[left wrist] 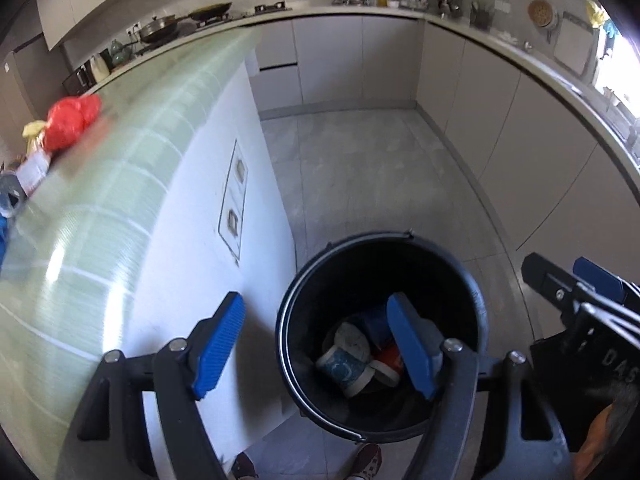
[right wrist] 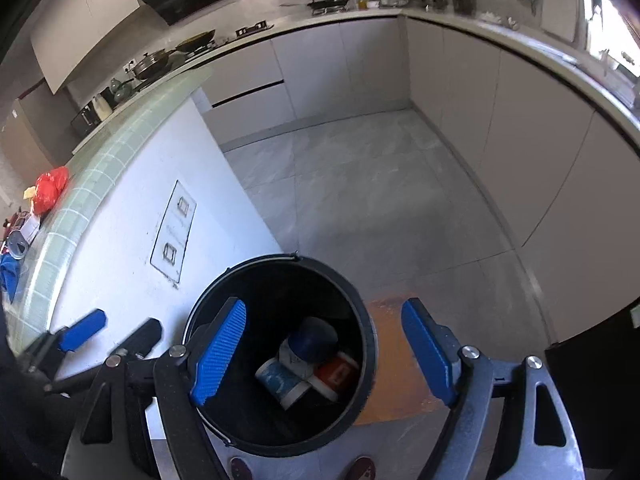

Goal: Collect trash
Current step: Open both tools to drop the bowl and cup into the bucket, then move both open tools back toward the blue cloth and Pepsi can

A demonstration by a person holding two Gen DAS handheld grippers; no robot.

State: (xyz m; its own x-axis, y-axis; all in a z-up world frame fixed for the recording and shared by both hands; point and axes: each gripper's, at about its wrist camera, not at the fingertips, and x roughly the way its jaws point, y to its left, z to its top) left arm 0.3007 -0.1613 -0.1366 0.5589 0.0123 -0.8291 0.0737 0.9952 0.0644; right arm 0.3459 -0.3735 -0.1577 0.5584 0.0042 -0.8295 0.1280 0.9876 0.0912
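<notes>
Grey kitchen floor tiles [right wrist: 360,184] lie under everything, and a black bucket [right wrist: 362,320] stands on them right next to the white side of a tall desk [left wrist: 132,184] with a green tiled top. Closest to the cameras are the two grabbers, both pointing down at the bucket. The left gripper [left wrist: 316,346] has its jaws wide apart with nothing between them; one blue finger is in front of the white desk side and the other is in front of the bucket's mouth. The right gripper [right wrist: 326,350] also has its jaws wide apart and empty, with one blue finger over the bucket's mouth and the other over an orange patch [right wrist: 394,360] on the floor beside the bucket. Down in the bucket lies the trash: a blue and white paper cup [right wrist: 282,382] on its side, a dark blue cup [right wrist: 314,340] and a red and white cup [right wrist: 336,374], all packed close together. Two shoe tips [right wrist: 362,468] show on the floor just below the bucket. Farther off, on the green desk top, sit a red plastic bag [left wrist: 72,120], a small tin can [right wrist: 18,242] and a blue cloth [right wrist: 9,272]. Farthest away, grey cupboards [right wrist: 472,92] bend around the room, with pans [right wrist: 154,64] on the long top above them.
</notes>
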